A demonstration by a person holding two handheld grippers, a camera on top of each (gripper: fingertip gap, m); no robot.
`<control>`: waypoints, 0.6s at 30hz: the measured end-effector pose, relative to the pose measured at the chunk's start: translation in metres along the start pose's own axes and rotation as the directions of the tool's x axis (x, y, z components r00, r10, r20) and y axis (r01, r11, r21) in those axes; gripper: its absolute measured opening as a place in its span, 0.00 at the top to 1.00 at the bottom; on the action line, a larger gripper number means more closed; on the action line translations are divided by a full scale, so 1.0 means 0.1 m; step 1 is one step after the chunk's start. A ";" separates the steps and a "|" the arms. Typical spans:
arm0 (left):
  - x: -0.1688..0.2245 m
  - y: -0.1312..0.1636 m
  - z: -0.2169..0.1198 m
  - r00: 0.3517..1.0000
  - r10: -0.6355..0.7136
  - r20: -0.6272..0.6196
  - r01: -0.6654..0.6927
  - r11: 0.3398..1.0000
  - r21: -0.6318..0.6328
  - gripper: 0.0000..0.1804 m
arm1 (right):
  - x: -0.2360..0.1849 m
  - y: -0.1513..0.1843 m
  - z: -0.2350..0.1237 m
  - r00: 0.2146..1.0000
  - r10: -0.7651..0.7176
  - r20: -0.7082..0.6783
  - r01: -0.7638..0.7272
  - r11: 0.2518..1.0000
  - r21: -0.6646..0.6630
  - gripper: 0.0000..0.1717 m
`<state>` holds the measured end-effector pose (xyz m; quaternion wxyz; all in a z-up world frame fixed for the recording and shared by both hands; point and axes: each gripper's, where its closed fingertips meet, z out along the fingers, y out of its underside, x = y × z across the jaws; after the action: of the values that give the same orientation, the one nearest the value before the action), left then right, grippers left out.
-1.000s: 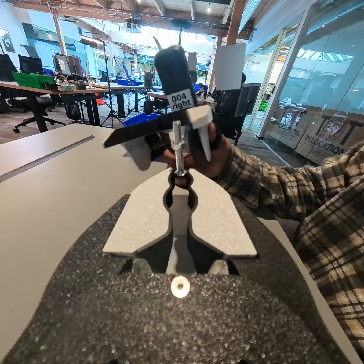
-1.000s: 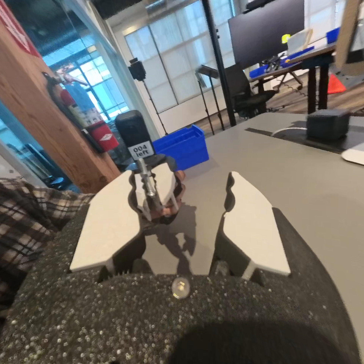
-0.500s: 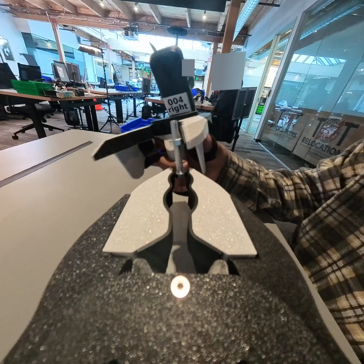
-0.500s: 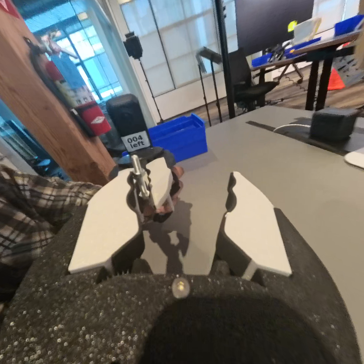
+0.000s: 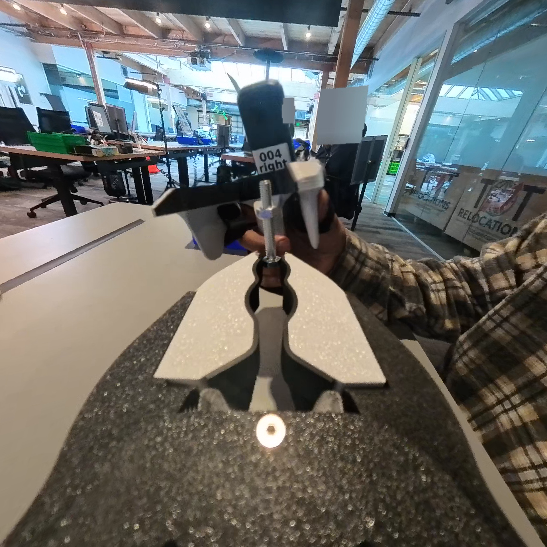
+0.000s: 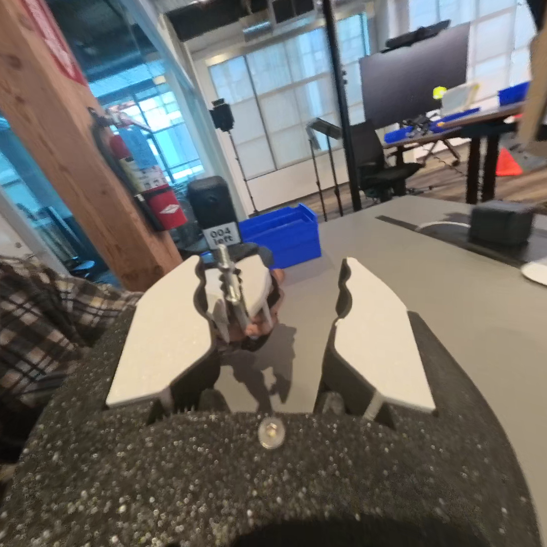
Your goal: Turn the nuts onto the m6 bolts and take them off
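My left gripper (image 5: 270, 262) is shut on the head end of a silver bolt (image 5: 268, 233). The bolt stands up from the fingertips with a nut (image 5: 264, 213) partway along its thread. My right gripper (image 6: 272, 262) is wide open and holds nothing. In the right wrist view the bolt (image 6: 232, 284) and nut (image 6: 226, 270) stand just beyond the right gripper's left finger (image 6: 165, 325), whose pads do not press on them. The left gripper (image 6: 236, 307) shows there, closed on the bolt. In the left wrist view the right gripper (image 5: 260, 228) sits right behind the bolt, fingers spread.
Both grippers hover over a grey table (image 5: 74, 296). A blue bin (image 6: 284, 233) stands at its far edge and a black box (image 6: 500, 225) at the right. A plaid sleeve (image 5: 444, 310) reaches in from the right. Desks and chairs stand behind. The gap from one gripper's tips to the other's is roughly 5 cm.
Little has changed. The left gripper keeps the bolt clamped. The right gripper stays open by the nut and has shifted only slightly.
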<state>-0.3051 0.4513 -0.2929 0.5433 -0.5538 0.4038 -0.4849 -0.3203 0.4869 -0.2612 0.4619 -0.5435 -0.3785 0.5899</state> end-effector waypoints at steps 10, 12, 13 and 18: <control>0.01 -0.04 0.00 0.999 -0.047 -0.023 0.048 0.998 0.049 0.95 | -0.01 -0.06 0.00 1.000 -0.001 0.002 0.001 1.000 0.029 0.50; 0.02 -0.03 0.00 0.999 -0.047 -0.028 0.048 0.998 0.050 0.95 | -0.03 0.05 0.11 1.000 -0.010 0.004 0.010 0.999 -0.034 0.50; 0.03 -0.04 0.00 0.999 -0.042 -0.030 0.044 0.998 0.051 0.95 | 0.01 0.09 0.11 1.000 -0.007 -0.016 0.007 0.999 -0.052 0.51; 0.06 -0.08 -0.01 0.999 -0.024 -0.036 0.026 0.998 0.065 0.95 | 0.05 -0.08 -0.08 1.000 0.018 -0.020 -0.017 0.999 0.033 0.52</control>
<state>-0.3053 0.4459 -0.2840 0.5478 -0.5321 0.3903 -0.5143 -0.3115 0.4937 -0.2564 0.4693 -0.5450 -0.3594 0.5946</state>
